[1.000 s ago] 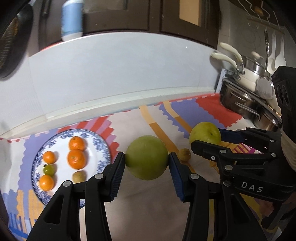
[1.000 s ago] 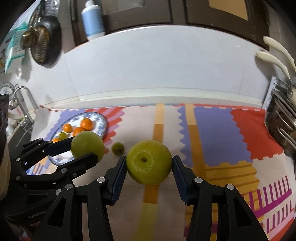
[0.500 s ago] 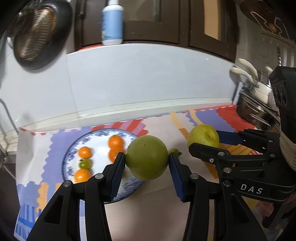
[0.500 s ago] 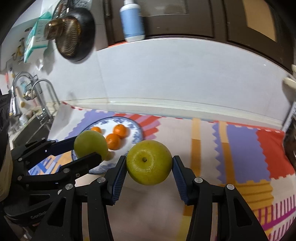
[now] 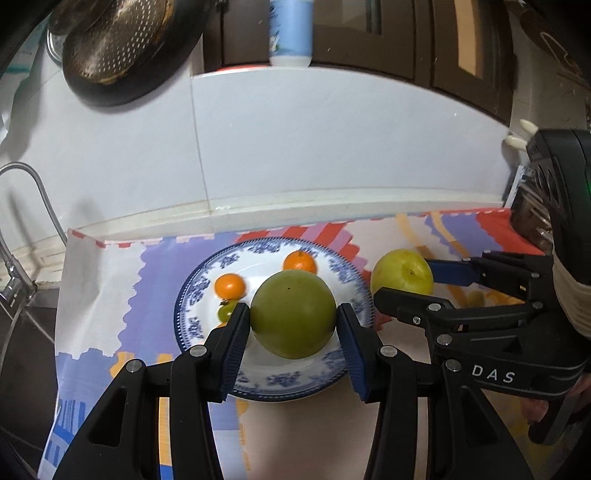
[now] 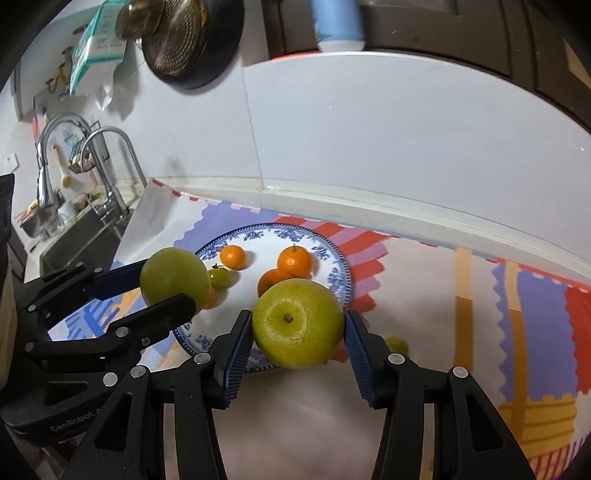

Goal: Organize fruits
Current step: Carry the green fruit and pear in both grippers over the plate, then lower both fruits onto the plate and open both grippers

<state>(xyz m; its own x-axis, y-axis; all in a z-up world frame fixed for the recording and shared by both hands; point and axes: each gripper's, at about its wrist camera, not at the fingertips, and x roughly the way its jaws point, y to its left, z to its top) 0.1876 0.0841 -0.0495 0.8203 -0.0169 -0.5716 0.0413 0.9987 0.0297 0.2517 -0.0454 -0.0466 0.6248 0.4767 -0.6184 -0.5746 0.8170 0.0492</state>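
My left gripper (image 5: 293, 325) is shut on a large green fruit (image 5: 293, 314) and holds it above the blue-patterned white plate (image 5: 199, 295). My right gripper (image 6: 298, 330) is shut on a yellow-green fruit (image 6: 298, 328) and holds it over the plate's (image 6: 332, 266) right front rim. The plate holds small oranges (image 6: 294, 261) and a small green fruit (image 6: 218, 277). Each gripper shows in the other's view, the right one (image 5: 402, 278) to the right and the left one (image 6: 173, 280) to the left. A small green fruit (image 6: 397, 345) lies on the mat right of the plate.
A colourful patterned mat (image 6: 480, 295) covers the counter. A white tiled wall (image 5: 295, 147) stands behind. A sink with taps (image 6: 92, 177) is at the left. A dark strainer pan (image 5: 122, 48) and a blue bottle (image 5: 291, 33) are above. Pots sit at the far right (image 5: 532, 221).
Both grippers have moved left with their fruits. The left one now hangs over the plate and the right one has reached the plate's rim.
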